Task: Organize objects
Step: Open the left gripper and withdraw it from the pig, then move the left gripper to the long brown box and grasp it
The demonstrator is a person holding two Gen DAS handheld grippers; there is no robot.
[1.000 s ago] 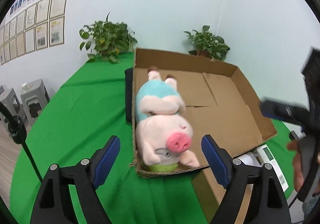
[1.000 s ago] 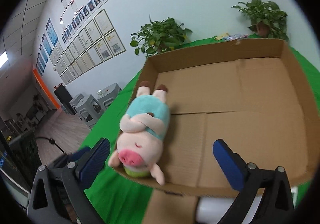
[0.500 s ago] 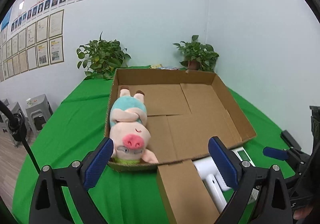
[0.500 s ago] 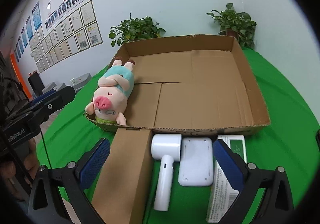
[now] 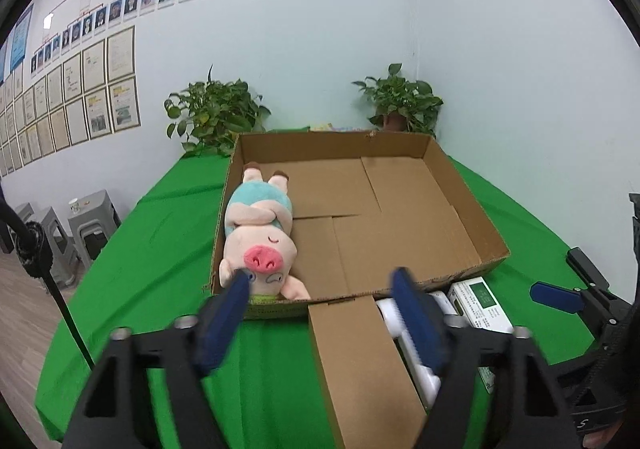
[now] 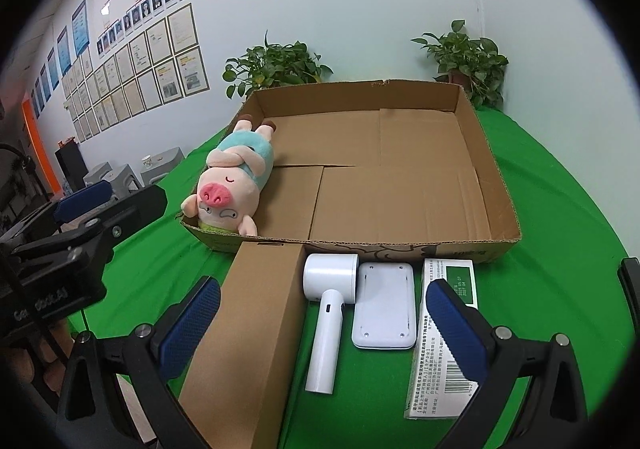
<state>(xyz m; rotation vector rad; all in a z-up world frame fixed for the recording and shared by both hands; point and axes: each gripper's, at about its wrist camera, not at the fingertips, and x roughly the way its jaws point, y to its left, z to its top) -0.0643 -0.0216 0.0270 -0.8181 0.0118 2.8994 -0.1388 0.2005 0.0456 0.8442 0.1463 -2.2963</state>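
Note:
A pink plush pig (image 5: 258, 235) in a teal shirt lies in the left side of an open shallow cardboard box (image 5: 472, 217), also in the right wrist view (image 6: 230, 185). In front of the box lie a long brown carton (image 6: 256, 325), a white hair dryer (image 6: 328, 313), a white flat device (image 6: 384, 305) and a green-and-white medicine box (image 6: 444, 333). My left gripper (image 5: 324, 323) is open and empty above the carton's near end. My right gripper (image 6: 322, 333) is open and empty above the row of items.
The green table (image 6: 560, 185) is round, with its edge close on the left. Two potted plants (image 5: 216, 117) (image 5: 400, 101) stand behind the box against the wall. Grey stools (image 5: 86, 225) and a tripod pole (image 5: 56, 289) stand on the floor at left.
Both grippers have pulled back and risen away from the box. The carton, dryer, flat device and medicine box have come into view. The left gripper's jaws have narrowed somewhat.

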